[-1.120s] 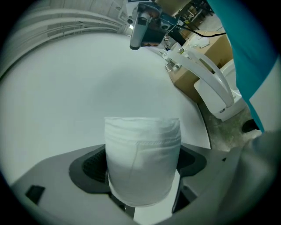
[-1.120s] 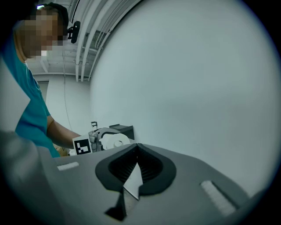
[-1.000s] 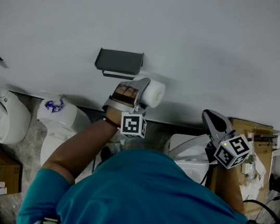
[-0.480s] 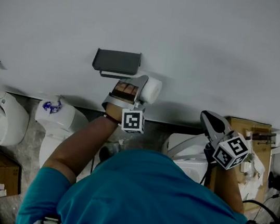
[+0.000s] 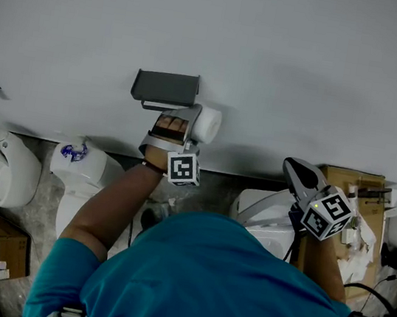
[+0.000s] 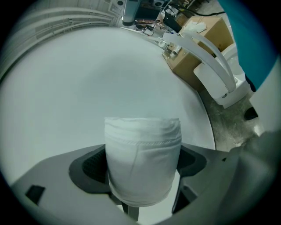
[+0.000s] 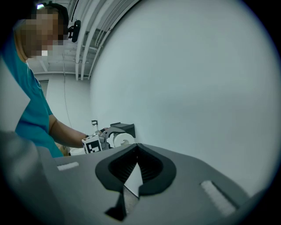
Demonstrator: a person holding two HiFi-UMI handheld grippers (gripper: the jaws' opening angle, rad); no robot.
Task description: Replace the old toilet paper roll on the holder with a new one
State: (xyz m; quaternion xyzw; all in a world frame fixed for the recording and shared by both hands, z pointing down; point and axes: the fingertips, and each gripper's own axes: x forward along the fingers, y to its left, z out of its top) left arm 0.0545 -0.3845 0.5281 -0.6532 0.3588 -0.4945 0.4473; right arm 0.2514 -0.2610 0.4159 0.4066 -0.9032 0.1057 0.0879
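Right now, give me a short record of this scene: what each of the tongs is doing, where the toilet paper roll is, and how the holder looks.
Left tongs: closed on a white toilet paper roll, one pad on each side
Roll position: just below and right of the dark grey wall-mounted holder in the head view; contact cannot be told
Holder: no other roll visible on it
Right tongs: shut, empty, off to the right
Task stage: roll not yet seated
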